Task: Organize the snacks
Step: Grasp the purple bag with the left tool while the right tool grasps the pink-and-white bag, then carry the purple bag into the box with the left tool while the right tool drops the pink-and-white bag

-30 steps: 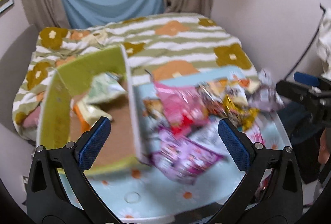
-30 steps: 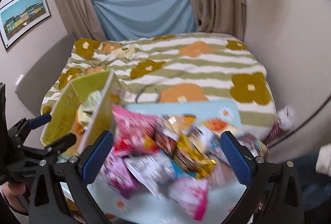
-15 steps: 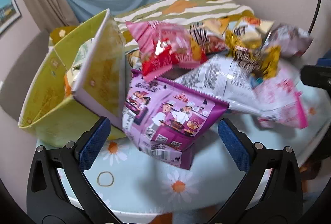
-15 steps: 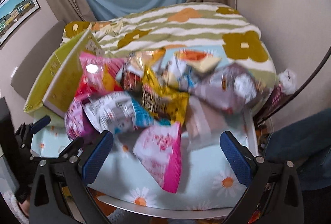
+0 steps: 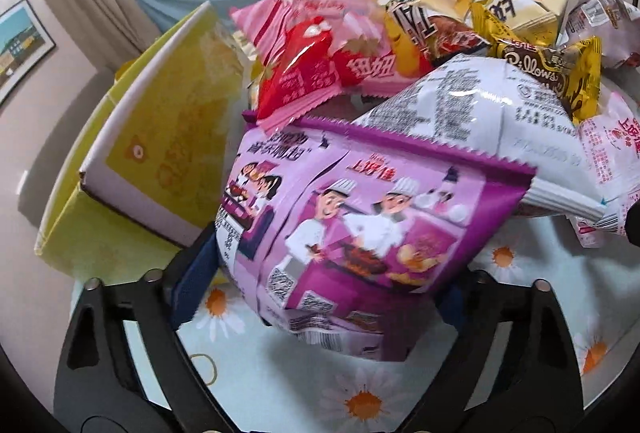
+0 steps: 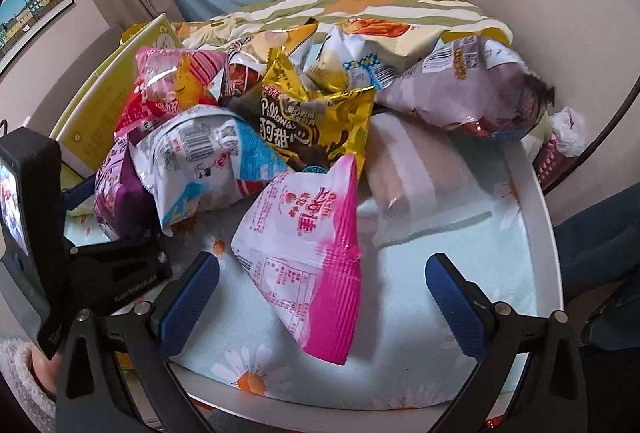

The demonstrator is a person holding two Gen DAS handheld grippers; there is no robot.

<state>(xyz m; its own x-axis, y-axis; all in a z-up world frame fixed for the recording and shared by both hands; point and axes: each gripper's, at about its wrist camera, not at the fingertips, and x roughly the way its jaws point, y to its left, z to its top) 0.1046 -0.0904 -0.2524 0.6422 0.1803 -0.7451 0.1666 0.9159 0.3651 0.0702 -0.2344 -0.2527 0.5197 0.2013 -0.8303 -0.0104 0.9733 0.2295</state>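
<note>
Left gripper [image 5: 320, 273] straddles the purple chip bag [image 5: 352, 229], pads not yet clenched; right gripper [image 6: 320, 297] gapes by the pink bag [image 6: 308, 257]. Next: squeeze, lift toward the yellow box [image 5: 160, 137].

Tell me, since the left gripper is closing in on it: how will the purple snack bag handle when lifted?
Likely light and puffy: the purple snack bag bulges between the left gripper pads. Its glossy film may slip or crumple, and neighbouring bags resting on it could shift.
</note>
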